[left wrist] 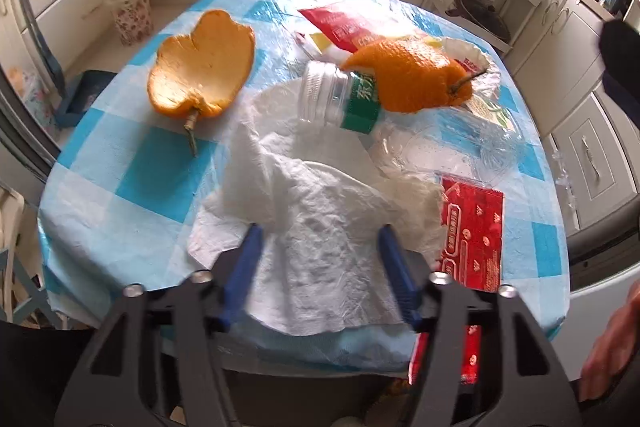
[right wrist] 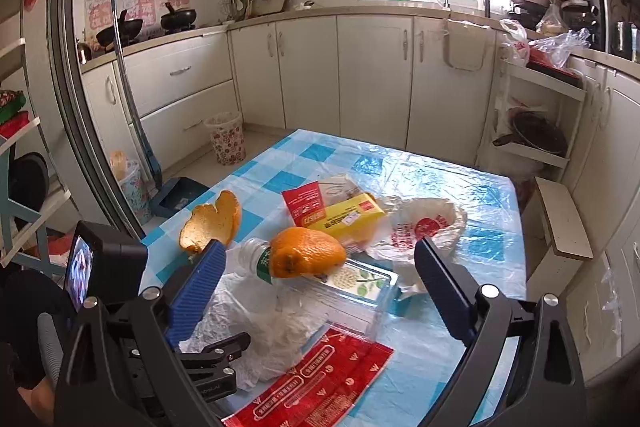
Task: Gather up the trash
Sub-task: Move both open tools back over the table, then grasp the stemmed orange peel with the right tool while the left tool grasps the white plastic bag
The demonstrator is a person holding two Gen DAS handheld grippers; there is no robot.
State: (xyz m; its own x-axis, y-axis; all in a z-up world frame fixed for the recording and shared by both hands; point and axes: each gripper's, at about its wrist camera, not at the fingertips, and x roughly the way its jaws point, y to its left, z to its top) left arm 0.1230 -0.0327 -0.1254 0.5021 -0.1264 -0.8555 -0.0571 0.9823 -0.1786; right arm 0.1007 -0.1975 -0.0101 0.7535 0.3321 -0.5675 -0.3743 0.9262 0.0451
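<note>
Trash lies on a table with a blue checked cloth (left wrist: 120, 195). A crumpled white paper towel (left wrist: 320, 219) sits at the near edge. My left gripper (left wrist: 322, 247) straddles it, blue fingers (left wrist: 250, 259) either side of a raised fold, open. Behind it are a clear plastic bottle (left wrist: 332, 95), two orange peels (left wrist: 200, 67) (left wrist: 412, 79), a red wrapper (left wrist: 472, 227) and a clear plastic box (left wrist: 460, 147). My right gripper (right wrist: 320, 246) hovers wide open in front of the orange peel (right wrist: 304, 251) on the bottle (right wrist: 252, 259), holding nothing.
A yellow box (right wrist: 348, 217), a red packet (right wrist: 304, 205) and a printed plastic bag (right wrist: 424, 223) lie further back. On the floor stand a floral waste bin (right wrist: 226, 139) and a dustpan (right wrist: 180, 195). A wooden stool (right wrist: 560, 219) is right of the table. Cabinets ring the room.
</note>
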